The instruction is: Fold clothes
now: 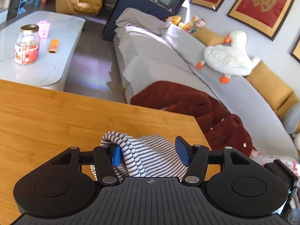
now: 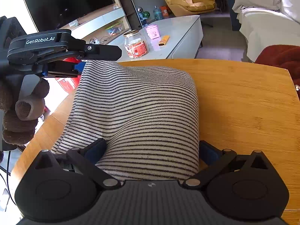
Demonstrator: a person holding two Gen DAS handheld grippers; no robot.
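Observation:
A black-and-white striped garment (image 2: 138, 108) lies folded on the wooden table (image 2: 243, 97). My right gripper (image 2: 150, 153) is open, its blue pads (image 2: 97, 150) standing on either side of the garment's near end. My left gripper (image 1: 149, 152) is open with striped cloth (image 1: 142, 150) bunched between its blue pads (image 1: 117, 154). In the right wrist view the left gripper (image 2: 80, 67) sits at the garment's far left corner, raised above the table, with the cloth hanging up to it. I cannot tell whether either gripper pinches the cloth.
A dark red fleece (image 1: 196, 105) lies on the grey sofa (image 1: 225, 86) past the table's right edge. A white coffee table (image 2: 178, 30) with a jar (image 2: 136, 45) stands beyond the far edge. A white plush goose (image 1: 230, 56) lies on the sofa back.

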